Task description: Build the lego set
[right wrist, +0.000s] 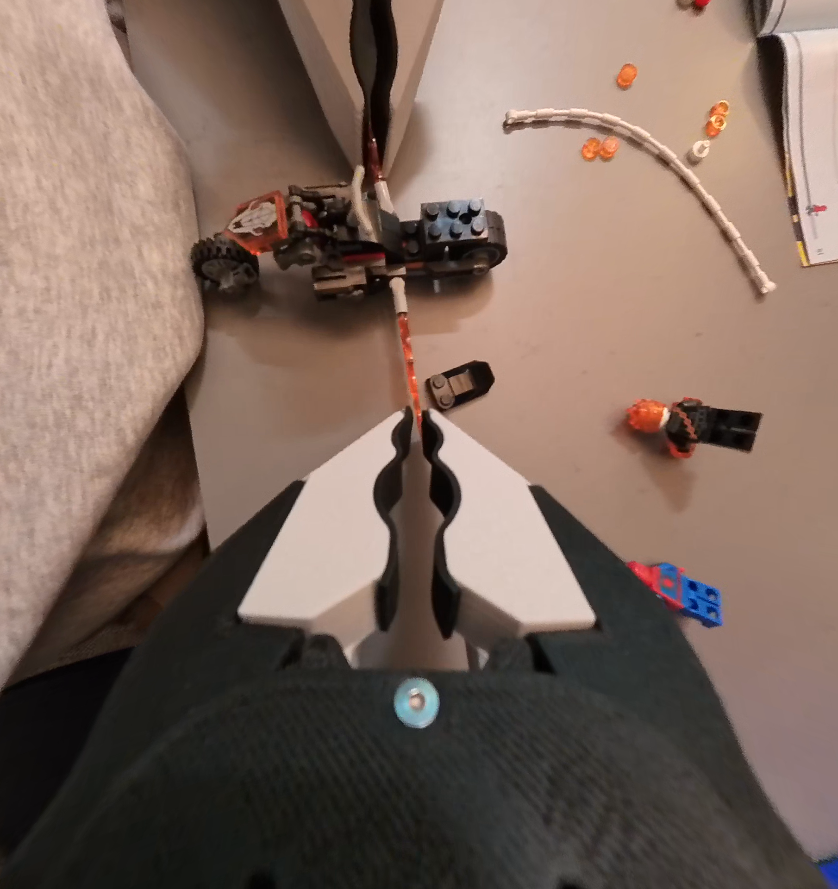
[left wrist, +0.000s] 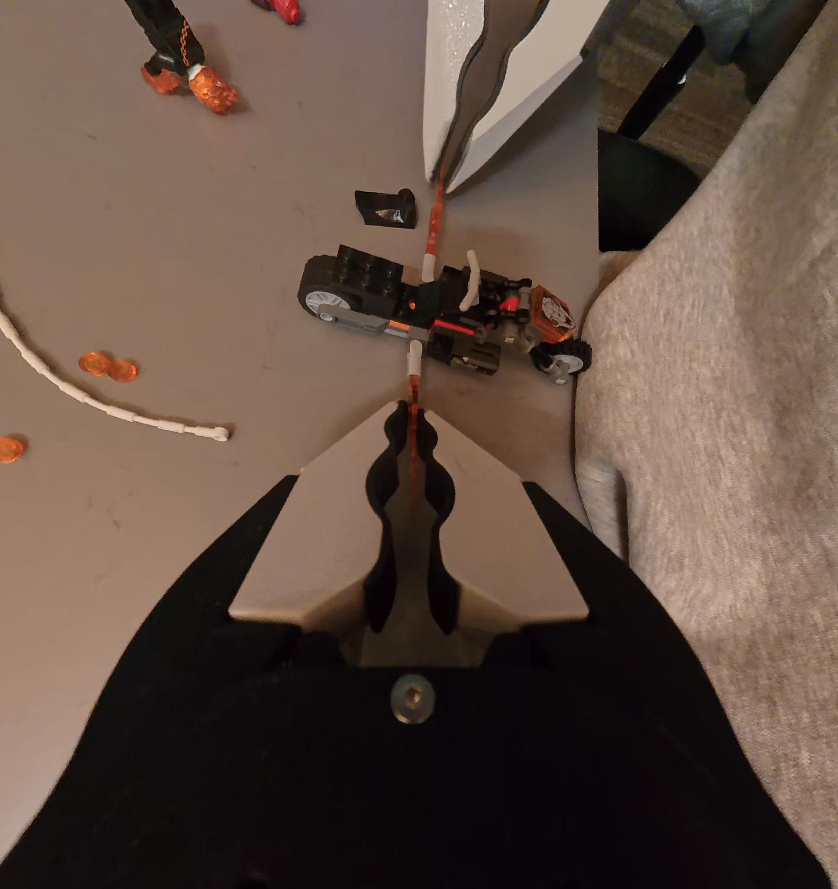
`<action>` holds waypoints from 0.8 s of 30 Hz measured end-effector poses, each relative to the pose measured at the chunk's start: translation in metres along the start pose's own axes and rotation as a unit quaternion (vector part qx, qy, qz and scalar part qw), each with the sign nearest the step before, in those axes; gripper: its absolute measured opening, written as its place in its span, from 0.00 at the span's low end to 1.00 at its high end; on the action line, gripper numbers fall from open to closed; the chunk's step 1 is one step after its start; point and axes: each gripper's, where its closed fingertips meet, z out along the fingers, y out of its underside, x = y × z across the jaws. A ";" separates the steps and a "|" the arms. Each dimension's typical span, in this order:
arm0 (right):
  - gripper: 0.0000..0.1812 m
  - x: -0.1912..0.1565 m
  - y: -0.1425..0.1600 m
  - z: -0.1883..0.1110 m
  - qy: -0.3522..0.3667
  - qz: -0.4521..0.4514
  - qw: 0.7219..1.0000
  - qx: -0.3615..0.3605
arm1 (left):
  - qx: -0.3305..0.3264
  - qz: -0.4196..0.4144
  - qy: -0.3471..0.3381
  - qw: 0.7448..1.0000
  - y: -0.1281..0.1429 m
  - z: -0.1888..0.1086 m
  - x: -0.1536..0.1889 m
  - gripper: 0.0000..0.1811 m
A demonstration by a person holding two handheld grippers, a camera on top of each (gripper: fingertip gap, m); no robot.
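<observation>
A black lego motorcycle (left wrist: 436,308) with an orange front block stands on the grey table (left wrist: 191,240), and also shows in the right wrist view (right wrist: 359,240). A translucent orange flame rod with a white end sticks out of each side of it. My left gripper (left wrist: 413,413) is shut on the tip of one rod (left wrist: 413,392). My right gripper (right wrist: 417,418) is shut on the tip of the other rod (right wrist: 406,346). The two grippers face each other across the bike. The right gripper shows at the top of the left wrist view (left wrist: 440,178).
A small black piece (right wrist: 460,385) lies beside the right gripper's rod. A white chain (right wrist: 648,144), several orange round studs (right wrist: 600,148), a flame-headed minifigure (right wrist: 686,425), a blue and red minifigure (right wrist: 677,591) and an instruction booklet (right wrist: 821,144) lie farther off. A person's grey sleeve (right wrist: 70,240) borders the bike's front wheel. The gap from one gripper's tips to the other's is roughly 11 cm. From my right tips it is roughly 10 cm to the flame-headed minifigure (right wrist: 686,425); from my left, 15 cm.
</observation>
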 end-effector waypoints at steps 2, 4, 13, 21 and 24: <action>0.01 -0.003 -0.001 -0.001 -0.006 0.004 1.000 0.004 | -0.002 0.000 -0.001 1.000 0.000 0.000 0.000 0.01; 0.01 -0.004 0.000 -0.001 -0.008 0.005 1.000 0.004 | -0.003 0.002 0.000 1.000 0.001 0.000 0.001 0.01; 0.06 -0.005 -0.004 -0.005 -0.014 0.020 0.999 0.025 | -0.015 0.024 0.010 1.000 0.000 -0.005 0.003 0.02; 0.12 0.020 -0.005 -0.012 0.002 0.050 0.997 0.060 | 0.016 0.015 0.014 1.000 -0.006 -0.008 0.006 0.04; 0.13 0.026 -0.007 -0.007 -0.015 0.028 0.997 0.067 | 0.022 0.013 0.012 1.000 -0.007 -0.009 0.005 0.04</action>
